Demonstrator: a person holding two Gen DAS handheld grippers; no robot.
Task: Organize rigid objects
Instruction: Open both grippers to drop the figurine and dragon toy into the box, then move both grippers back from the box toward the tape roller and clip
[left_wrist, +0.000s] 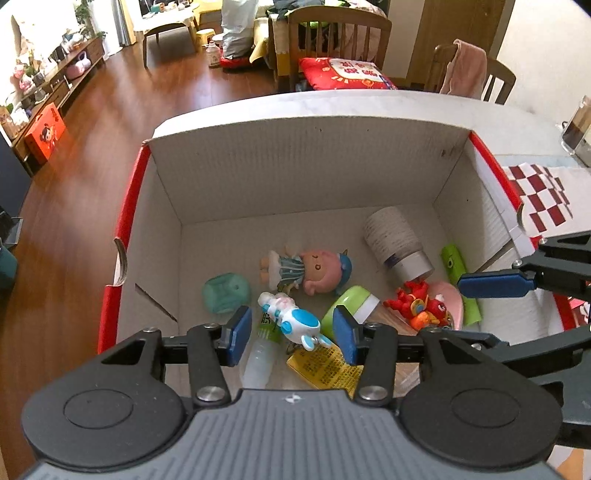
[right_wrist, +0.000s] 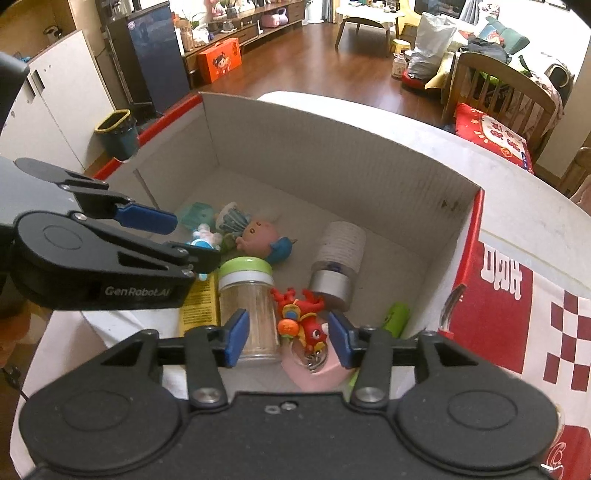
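Two grippers hang over a cardboard box of small toys and containers on a white table.

The white table carries a cardboard box, red outside and pale inside. Along the box's right side lies a stack of paper cups on its side; nearer sits a green-lidded jar of toothpicks. At the middle lies a pink-headed doll, with a red dragon keychain on a pink dish to its right. At the left is a teal case. The left gripper is released, above a blue-and-white rabbit toy; the right gripper is released too, gripping nothing, above the keychain.
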